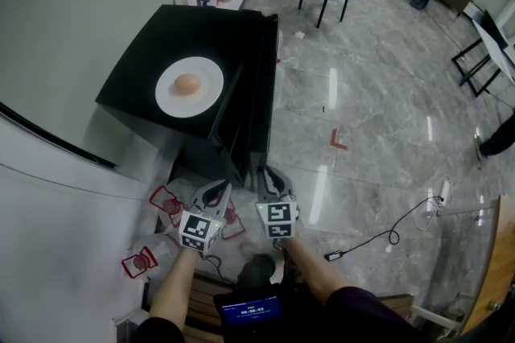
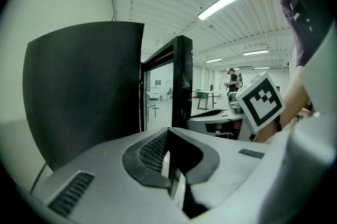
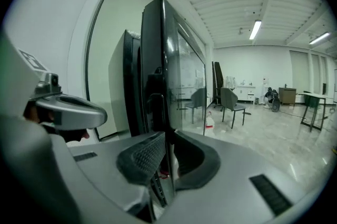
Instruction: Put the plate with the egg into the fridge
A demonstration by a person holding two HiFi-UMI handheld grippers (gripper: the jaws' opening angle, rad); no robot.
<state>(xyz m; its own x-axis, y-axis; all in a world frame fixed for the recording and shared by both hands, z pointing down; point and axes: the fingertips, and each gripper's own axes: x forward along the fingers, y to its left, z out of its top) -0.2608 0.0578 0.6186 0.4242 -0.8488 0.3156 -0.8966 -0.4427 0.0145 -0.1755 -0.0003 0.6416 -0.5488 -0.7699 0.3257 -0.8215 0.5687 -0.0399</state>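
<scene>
On top of the black fridge [image 1: 145, 51], the plate [image 1: 209, 96] sits with the egg [image 1: 187, 84] at its centre, not yet inside. Right hand-held gripper [image 3: 167, 136] is clenched on the free edge of the fridge door [image 3: 155, 60]; the door is ajar. Left hand-held gripper [image 2: 167, 133] is clenched on nothing, just beside the right.

Risks:
- The thin edge grip may slip as the door swings (glossy panel).
- A jolt to the cabinet could roll the egg off.
- Any tilt while lifting the plate would spill the egg.
</scene>
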